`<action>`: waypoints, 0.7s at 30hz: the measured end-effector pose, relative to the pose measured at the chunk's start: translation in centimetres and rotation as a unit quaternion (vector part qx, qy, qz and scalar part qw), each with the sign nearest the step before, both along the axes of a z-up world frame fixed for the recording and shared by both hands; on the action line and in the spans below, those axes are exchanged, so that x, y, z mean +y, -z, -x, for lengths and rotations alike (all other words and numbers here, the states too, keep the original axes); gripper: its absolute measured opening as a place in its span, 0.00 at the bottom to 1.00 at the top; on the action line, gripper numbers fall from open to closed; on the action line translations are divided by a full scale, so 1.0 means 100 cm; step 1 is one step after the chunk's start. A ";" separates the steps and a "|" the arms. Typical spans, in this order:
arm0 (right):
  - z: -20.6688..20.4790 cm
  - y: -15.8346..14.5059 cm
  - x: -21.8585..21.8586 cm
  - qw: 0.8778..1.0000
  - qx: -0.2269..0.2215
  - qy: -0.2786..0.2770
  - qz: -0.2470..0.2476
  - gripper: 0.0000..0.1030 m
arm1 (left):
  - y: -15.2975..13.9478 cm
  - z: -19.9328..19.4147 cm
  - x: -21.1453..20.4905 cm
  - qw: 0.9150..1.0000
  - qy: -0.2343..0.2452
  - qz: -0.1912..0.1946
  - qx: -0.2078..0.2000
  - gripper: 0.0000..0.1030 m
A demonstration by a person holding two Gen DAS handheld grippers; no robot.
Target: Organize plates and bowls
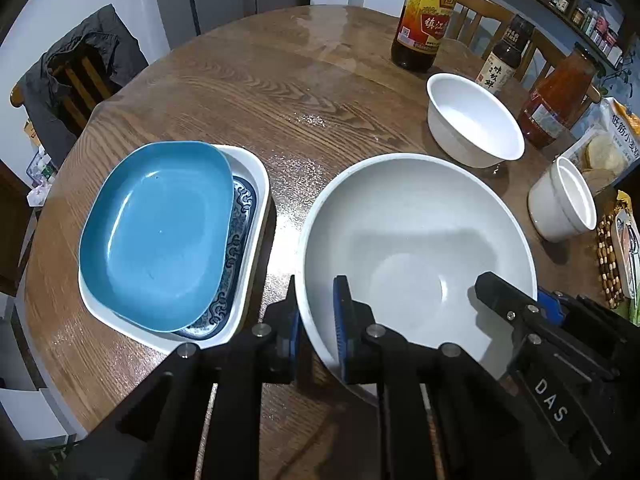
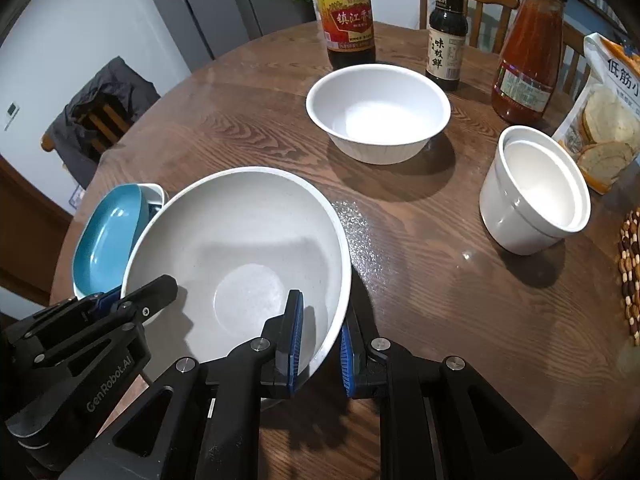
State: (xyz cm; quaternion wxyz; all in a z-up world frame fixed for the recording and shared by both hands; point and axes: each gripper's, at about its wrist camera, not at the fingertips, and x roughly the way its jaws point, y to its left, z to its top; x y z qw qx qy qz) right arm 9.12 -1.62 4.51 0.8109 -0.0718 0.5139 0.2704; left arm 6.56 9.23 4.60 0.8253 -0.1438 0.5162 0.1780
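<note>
Big grey bowl [image 1: 416, 240] near front edge of round wooden surface [image 1: 248, 92], gripped from both sides. Left tool [image 1: 316, 320] straddling bowl's left rim; one blue pad outside wall, other pad [image 1: 341, 320] inside; fingers narrowed onto rim, pinching it. Right tool [image 2: 320, 332] same on opposite rim; inner pad [image 2: 295, 332] inside bowl, outer pad just outside wall; rim caught btwn them, w/ slight gap visible at outer pad. Can't tell whether bowl lifted or resting on surface.

Just left of bowl: blue dish [image 1: 156, 232] stacked in white rectangular dish w/ blue pattern [image 1: 248, 168], blue one sitting skewed toward far-left corner; patterned floor showing along right side and near corner. Stack close beside bowl, not touching in left view; partly hidden behind bowl in right view.

Further back on right: white bowl [image 2: 378, 112], upright, nothing inside, well apart from grey bowl. Right of that: two white cups nested [image 2: 536, 192], tilted a bit toward camera.

Along far edge: vinegar bottle w/ red-yellow label [image 2: 348, 16], small dark sauce bottle [image 2: 446, 36], jar of red sauce [image 2: 528, 52]; vinegar bottle right behind white bowl. Flour bag [image 2: 608, 116] at right edge; beaded mat [image 2: 632, 272] nearer front on right.

Off surface: chair w/ dark jacket [image 1: 76, 76] at back left; fridge behind.
</note>
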 end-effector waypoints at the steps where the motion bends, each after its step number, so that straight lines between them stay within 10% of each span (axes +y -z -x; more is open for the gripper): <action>1: 0.000 0.000 0.001 1.000 -0.002 0.000 -0.001 0.18 | 0.001 0.001 0.001 1.000 -0.001 -0.002 0.000 0.16; 6: 0.002 -0.003 0.004 1.000 -0.008 -0.004 0.006 0.19 | 0.003 0.001 0.000 1.000 -0.005 -0.004 0.007 0.16; 12: 0.005 -0.014 -0.006 0.999 -0.035 0.006 0.011 0.40 | -0.008 0.009 0.006 1.000 -0.018 -0.005 -0.012 0.58; 21: 0.018 -0.034 -0.020 0.999 -0.047 0.006 -0.015 0.42 | -0.031 0.022 0.009 0.999 -0.024 -0.028 -0.038 0.67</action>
